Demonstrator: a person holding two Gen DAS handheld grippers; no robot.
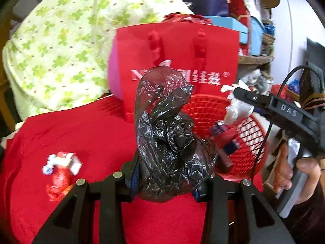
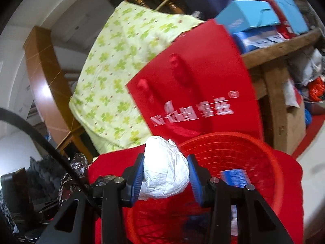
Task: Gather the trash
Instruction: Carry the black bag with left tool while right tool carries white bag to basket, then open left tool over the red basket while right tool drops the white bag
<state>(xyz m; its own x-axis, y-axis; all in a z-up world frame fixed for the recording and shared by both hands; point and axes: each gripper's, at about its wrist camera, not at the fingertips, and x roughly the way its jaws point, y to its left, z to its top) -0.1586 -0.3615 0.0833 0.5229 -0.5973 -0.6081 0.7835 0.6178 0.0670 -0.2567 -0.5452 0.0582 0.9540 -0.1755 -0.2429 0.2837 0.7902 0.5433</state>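
The left gripper [image 1: 168,181], fingers clenched on a crumpled black plastic bag [image 1: 168,134], hangs over a tabletop draped in red cloth [image 1: 85,134]. To its right, the right gripper [image 2: 165,175] grasps a wad of white plastic [image 2: 162,168] between blue-padded fingers [image 2: 138,174], poised at the rim of a red mesh basket [image 2: 243,152]; in the left wrist view that wad [image 1: 235,109] sits over the basket [image 1: 249,140], a bare hand [image 1: 294,172] on the tool's handle. Small cartons, one blue [image 2: 233,177], already lie inside the basket. A red gift bag [image 1: 178,50] with white lettering stands just behind the basket, backed by a clover-print quilt [image 1: 61,40]. A red-and-white wrapper and torn pack [image 1: 61,168] lie on the cloth at the left, well apart from the basket. Boxes crowd a wooden shelf [image 2: 284,46] beyond.
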